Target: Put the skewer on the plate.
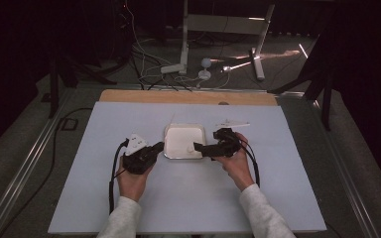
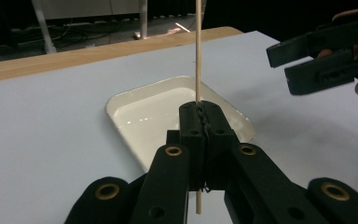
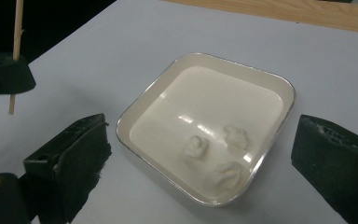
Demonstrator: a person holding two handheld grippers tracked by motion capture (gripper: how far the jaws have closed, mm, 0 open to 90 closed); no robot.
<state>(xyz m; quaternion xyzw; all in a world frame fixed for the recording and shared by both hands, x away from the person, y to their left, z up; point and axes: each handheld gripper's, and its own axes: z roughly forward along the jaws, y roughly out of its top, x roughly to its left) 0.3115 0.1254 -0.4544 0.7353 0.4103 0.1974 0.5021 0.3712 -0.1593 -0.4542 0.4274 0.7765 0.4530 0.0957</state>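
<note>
I am looking down on a counter [image 1: 129, 208] covered by a pale grey-blue sheet, with a strip of bare wood showing along its far edge [image 1: 188, 96]. Behind it the room is lying mostly dark; cables [image 1: 144, 64] are trailing over the floor around a white metal frame [image 1: 223, 25]. A shallow white tray [image 1: 171, 148] is sitting mid-counter, holding three small pale lumps [image 3: 214, 154] near one corner. My left hand-held gripper [image 2: 200, 116] is clamping a thin wooden skewer [image 2: 198, 46] upright, just beside the tray's near edge. My right hand-held gripper [image 3: 200, 172] is hanging with jaws wide apart, gripping nothing, straddling the tray's corner.
</note>
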